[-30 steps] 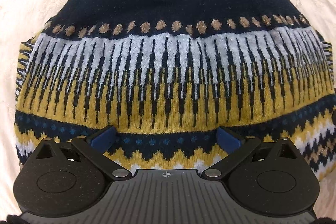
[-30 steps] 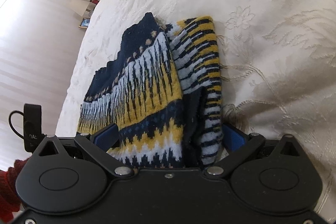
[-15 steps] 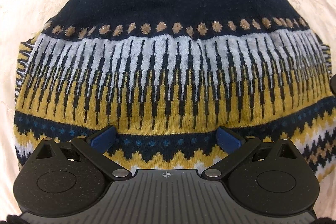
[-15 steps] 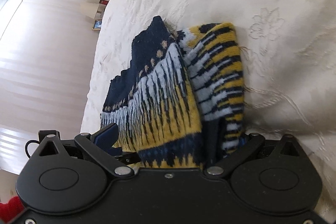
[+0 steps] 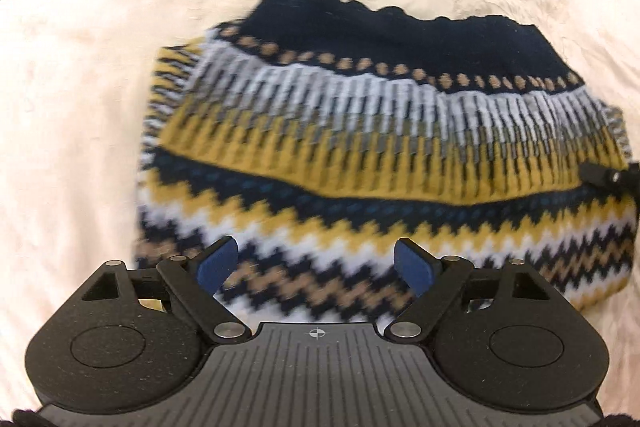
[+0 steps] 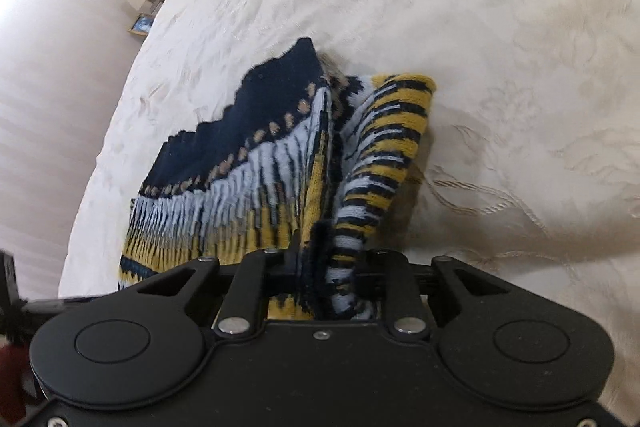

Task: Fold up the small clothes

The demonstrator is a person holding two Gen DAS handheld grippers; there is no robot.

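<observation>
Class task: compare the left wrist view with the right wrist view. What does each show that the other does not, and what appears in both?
Only the left wrist view shows the left gripper, jaws apart over the zigzag bands, gripping nothing, and the knit's whole patterned face. Only the right wrist view shows the right gripper shut on the bunched side edge of the knit, a striped fold standing up beside it, and the pale floor beyond the bed. Both show the patterned knit garment lying on the cream bedspread.

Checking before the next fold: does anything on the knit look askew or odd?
Nothing damaged. The knit garment lies slanted across the bedspread; its right edge is bunched in the shut right gripper, with a striped flap standing up. The left gripper is open, holding nothing.
</observation>
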